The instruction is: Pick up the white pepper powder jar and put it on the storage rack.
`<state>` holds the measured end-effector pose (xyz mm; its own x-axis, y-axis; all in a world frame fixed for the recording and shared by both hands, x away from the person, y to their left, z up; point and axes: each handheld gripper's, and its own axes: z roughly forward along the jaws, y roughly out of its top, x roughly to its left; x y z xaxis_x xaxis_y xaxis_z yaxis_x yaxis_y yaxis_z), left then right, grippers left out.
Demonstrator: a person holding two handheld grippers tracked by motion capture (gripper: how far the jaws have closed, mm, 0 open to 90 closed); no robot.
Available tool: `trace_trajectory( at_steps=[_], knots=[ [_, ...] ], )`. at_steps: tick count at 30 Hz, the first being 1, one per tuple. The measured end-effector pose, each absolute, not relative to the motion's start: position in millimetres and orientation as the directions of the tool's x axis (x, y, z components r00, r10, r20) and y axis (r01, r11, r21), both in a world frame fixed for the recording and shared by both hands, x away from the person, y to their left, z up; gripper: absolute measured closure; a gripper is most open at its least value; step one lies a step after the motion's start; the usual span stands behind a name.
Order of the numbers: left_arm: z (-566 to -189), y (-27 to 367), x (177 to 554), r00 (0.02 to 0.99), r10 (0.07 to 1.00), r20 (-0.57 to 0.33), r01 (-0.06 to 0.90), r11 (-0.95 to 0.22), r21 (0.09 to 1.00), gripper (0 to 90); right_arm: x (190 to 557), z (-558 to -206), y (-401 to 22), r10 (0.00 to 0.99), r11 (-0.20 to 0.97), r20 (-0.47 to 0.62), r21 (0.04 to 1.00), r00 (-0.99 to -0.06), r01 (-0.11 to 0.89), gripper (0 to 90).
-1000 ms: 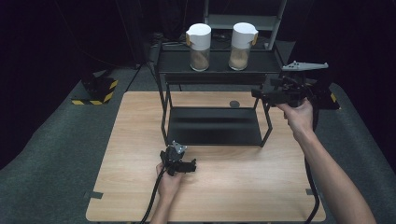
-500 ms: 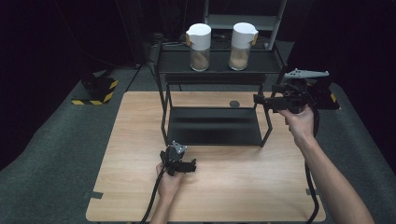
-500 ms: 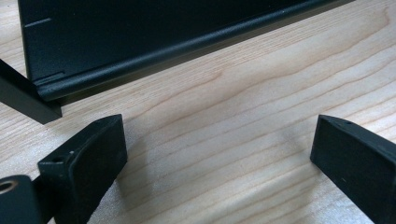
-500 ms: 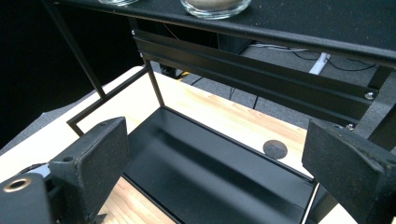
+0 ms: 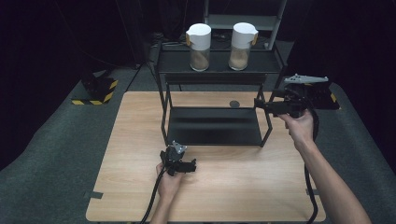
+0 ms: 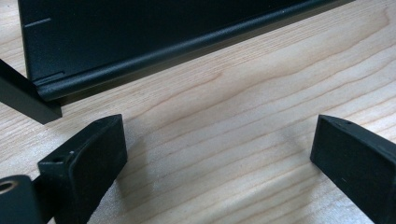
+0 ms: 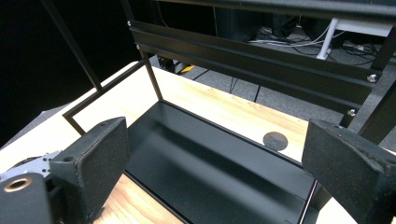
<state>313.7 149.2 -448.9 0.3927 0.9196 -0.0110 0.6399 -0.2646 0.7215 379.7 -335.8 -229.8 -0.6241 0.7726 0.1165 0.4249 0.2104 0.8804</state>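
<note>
A black two-tier metal rack (image 5: pixel 215 126) stands upright on the table's far half, its lower shelf bare.

We note two bare forearms, no sleeves in sight. The left gripper (image 5: pixel 190 165) is black, compact, with a small grey plate on top and a black cable trailing from it. The right gripper (image 5: pixel 258 103) is black too, topped by a grey three-cornered plate, with a cable looping down. Both carry blocky matte-black jaws; a brass-coloured screw hole sits by each left jaw.
</note>
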Motion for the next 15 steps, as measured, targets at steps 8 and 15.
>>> trace_trajectory(
  at_steps=[8,15],
  knots=[
    [-448.9,149.2,313.6,0.393,0.920,-0.011,0.640,-0.265,0.721,3.8,379.3,-239.1,-336.1,0.772,0.212,0.122,0.876,-0.623,0.434,7.3],
    [-448.9,149.2,313.6,0.393,0.920,-0.011,0.640,-0.265,0.721,3.8,378.4,-245.4,-336.9,0.772,0.209,0.127,0.875,-0.623,0.438,7.3]
  ],
)
